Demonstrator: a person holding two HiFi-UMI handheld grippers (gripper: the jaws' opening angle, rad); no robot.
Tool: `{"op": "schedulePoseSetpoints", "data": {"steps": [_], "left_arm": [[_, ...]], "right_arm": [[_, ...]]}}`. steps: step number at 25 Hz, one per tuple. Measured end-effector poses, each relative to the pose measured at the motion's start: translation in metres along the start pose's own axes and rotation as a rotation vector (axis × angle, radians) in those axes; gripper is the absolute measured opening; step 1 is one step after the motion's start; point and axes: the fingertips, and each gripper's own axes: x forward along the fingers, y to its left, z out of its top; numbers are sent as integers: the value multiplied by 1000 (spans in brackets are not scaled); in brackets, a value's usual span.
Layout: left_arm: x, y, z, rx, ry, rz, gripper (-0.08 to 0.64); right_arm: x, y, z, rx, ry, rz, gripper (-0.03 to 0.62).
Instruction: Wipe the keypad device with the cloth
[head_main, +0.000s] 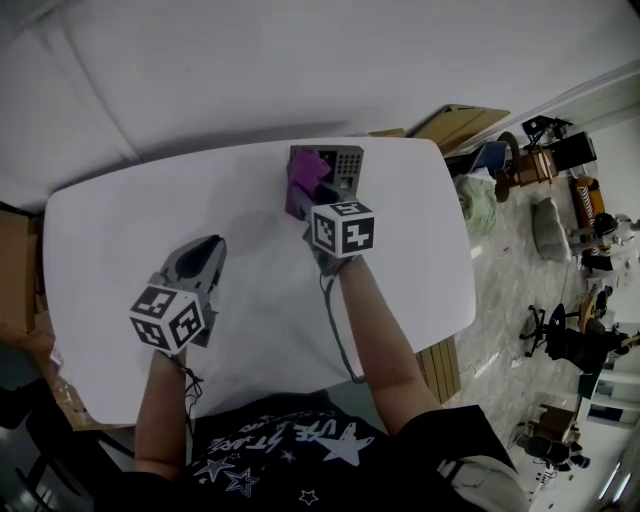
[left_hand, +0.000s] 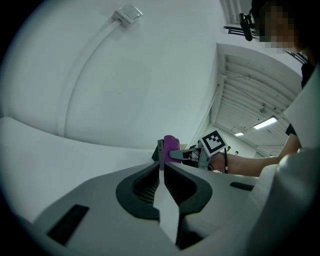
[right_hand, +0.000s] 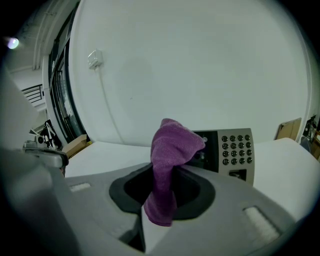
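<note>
Right arm: extended forward over the table (head_main: 120, 230). The right gripper (head_main: 312, 205) points at the far edge, its jaws clamped on a purple cloth (head_main: 305, 178). In the right gripper view the cloth (right_hand: 170, 145) rises bunched from between the jaws and hangs a short tail below them. Its upper end overlaps the dark left panel of the keypad device (right_hand: 235, 150); the buttons to the right of it are uncovered.

Left arm: drawn back, well apart from the right gripper and nearer the person. The left gripper (head_main: 205, 250) has its jaws together with nothing between them, as its own view confirms (left_hand: 161, 172).

The device (head_main: 345, 165) stands directly ahead of the right gripper, close to the table's far edge. Bare tabletop lies around the left gripper and between the two grippers.
</note>
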Motion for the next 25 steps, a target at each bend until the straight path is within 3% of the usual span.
{"op": "schedulePoseSetpoints", "data": {"steps": [13, 25], "left_arm": [[9, -6, -2, 8, 6, 0, 37], [23, -23, -2, 20, 33, -18, 37]], "right_arm": [[-16, -46, -1, 37, -12, -60, 92], [-47, -115, -12, 157, -49, -179, 92]]}}
